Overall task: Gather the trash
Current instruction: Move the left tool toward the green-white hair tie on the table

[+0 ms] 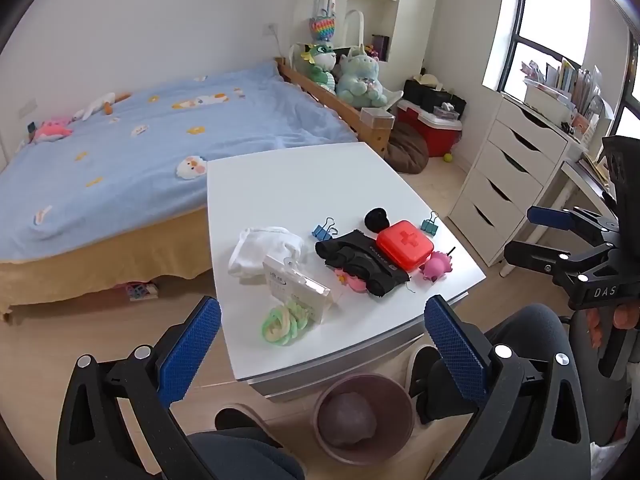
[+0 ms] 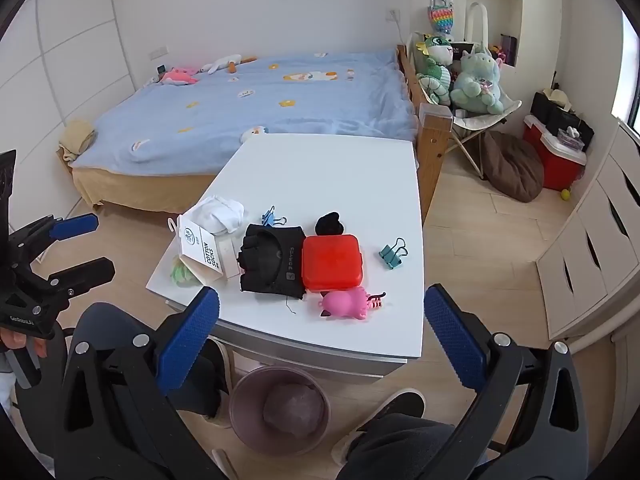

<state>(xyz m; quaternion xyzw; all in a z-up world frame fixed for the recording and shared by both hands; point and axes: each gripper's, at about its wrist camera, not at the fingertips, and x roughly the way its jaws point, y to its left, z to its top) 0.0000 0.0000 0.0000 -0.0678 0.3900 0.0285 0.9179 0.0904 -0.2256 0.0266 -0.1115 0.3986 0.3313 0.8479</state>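
Note:
On the white table point(image 1: 288, 184) lie a crumpled white cloth point(image 1: 264, 250), an opened cotton-socks package point(image 2: 204, 256) with green-yellow loops point(image 1: 282, 322) at its end, a black glove point(image 2: 272, 260), a red case point(image 2: 332, 262) and a pink toy point(image 2: 346, 302). A mauve trash bin point(image 2: 280, 408) stands on the floor below the table's near edge, with a pale crumpled lump inside. My left gripper point(image 1: 322, 352) hovers open before the package. My right gripper point(image 2: 320, 344) hovers open before the glove and toy. Neither holds anything.
Two binder clips point(image 2: 272, 218) point(image 2: 392, 254) and a small black lump point(image 2: 328, 222) also lie on the table. A blue-covered bed point(image 1: 140, 152) is behind it, white drawers point(image 1: 504, 184) to the right. The person's knees and shoes flank the bin.

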